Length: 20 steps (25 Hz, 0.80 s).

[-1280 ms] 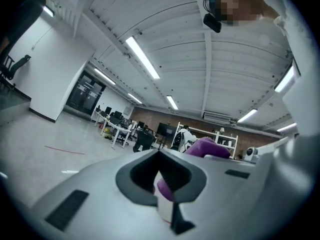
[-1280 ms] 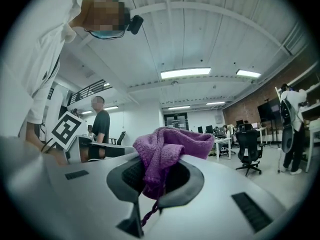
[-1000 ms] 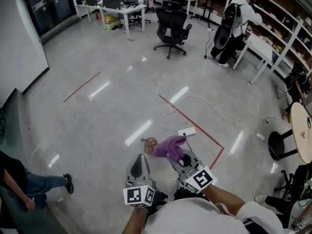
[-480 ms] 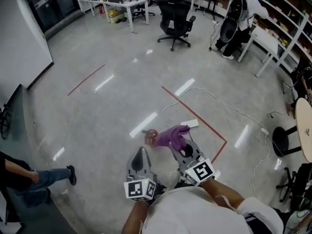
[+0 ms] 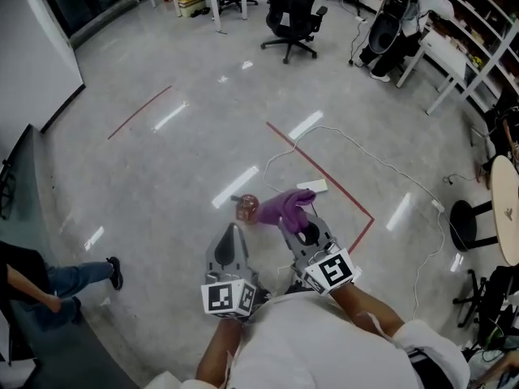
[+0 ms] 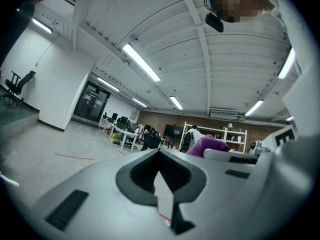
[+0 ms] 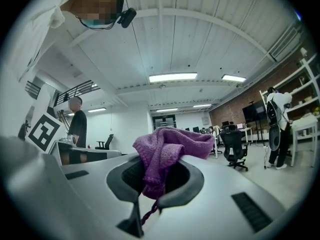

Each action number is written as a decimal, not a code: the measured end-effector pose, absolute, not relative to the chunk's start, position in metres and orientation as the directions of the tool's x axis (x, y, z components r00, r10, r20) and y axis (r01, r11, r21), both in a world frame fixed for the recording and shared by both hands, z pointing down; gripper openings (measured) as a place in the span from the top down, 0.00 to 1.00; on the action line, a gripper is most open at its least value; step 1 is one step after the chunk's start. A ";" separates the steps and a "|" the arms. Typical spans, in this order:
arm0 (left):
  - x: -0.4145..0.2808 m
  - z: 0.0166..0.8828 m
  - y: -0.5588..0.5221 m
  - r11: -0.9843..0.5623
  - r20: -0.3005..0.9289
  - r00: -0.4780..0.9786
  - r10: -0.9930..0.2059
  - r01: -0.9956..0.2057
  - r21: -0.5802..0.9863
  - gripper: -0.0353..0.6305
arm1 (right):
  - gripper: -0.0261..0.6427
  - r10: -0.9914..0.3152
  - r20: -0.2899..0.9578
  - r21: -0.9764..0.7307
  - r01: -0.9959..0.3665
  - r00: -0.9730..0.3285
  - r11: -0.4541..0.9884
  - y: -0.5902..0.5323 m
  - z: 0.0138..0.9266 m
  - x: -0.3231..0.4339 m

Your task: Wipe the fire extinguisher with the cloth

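Note:
A small red fire extinguisher [image 5: 246,207] stands on the grey floor, seen from above, just beyond both grippers. My right gripper [image 5: 298,220] is shut on a purple knitted cloth [image 5: 285,207], whose bunch hangs right of the extinguisher; I cannot tell if they touch. In the right gripper view the cloth [image 7: 167,148] bulges out of the shut right gripper [image 7: 152,176]. My left gripper [image 5: 232,230] points at the floor short of the extinguisher, shut and empty. The left gripper view shows the left gripper [image 6: 159,153] with jaws together and the cloth [image 6: 207,144] to its right.
A white power strip [image 5: 312,186] and cables [image 5: 357,148] lie by red floor tape [image 5: 340,194] just past the cloth. An office chair [image 5: 292,14] stands far back. A stool [image 5: 470,225] and a round table [image 5: 507,209] are at the right. A person's legs [image 5: 69,278] are at the left.
The head view has shifted, so the extinguisher and cloth sit higher in the picture. Both grippers keep their hold and spacing. The person at the left has shifted a foot.

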<state>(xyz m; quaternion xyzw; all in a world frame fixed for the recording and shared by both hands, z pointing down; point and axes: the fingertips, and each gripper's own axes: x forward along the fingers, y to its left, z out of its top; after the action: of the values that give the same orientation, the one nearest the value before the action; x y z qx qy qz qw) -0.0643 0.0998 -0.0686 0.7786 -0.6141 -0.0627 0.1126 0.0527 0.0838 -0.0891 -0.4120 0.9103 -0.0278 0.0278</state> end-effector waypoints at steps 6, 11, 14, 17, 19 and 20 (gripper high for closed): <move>-0.066 -0.068 0.102 -0.213 0.041 0.231 -0.972 -0.943 0.257 0.94 | 0.89 -0.758 -0.025 -0.075 -0.754 -0.652 0.652 0.085 -0.085 0.053; -0.064 -0.072 0.103 -0.220 0.042 0.238 -0.970 -0.943 0.248 0.94 | 0.89 -0.755 -0.023 -0.075 -0.752 -0.655 0.655 0.086 -0.089 0.054; -0.065 -0.069 0.109 -0.210 0.042 0.228 -0.973 -0.943 0.258 0.94 | 0.89 -0.755 -0.027 -0.072 -0.752 -0.655 0.655 0.092 -0.087 0.055; -0.066 -0.068 0.111 -0.208 0.045 0.228 -0.973 -0.941 0.266 0.94 | 0.89 -0.756 -0.025 -0.071 -0.753 -0.654 0.654 0.094 -0.086 0.054; -0.067 -0.068 0.111 -0.209 0.045 0.229 -0.972 -0.941 0.267 0.94 | 0.89 -0.756 -0.023 -0.071 -0.754 -0.654 0.653 0.094 -0.086 0.053; -0.067 -0.068 0.112 -0.209 0.045 0.229 -0.972 -0.941 0.268 0.94 | 0.89 -0.756 -0.021 -0.071 -0.754 -0.654 0.653 0.094 -0.086 0.053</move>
<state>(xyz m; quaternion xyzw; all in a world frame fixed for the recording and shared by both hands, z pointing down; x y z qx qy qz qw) -0.0675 0.1116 -0.0684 0.7747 -0.6173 -0.0665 0.1199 0.0526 0.0944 -0.0856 -0.4154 0.9089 -0.0278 0.0245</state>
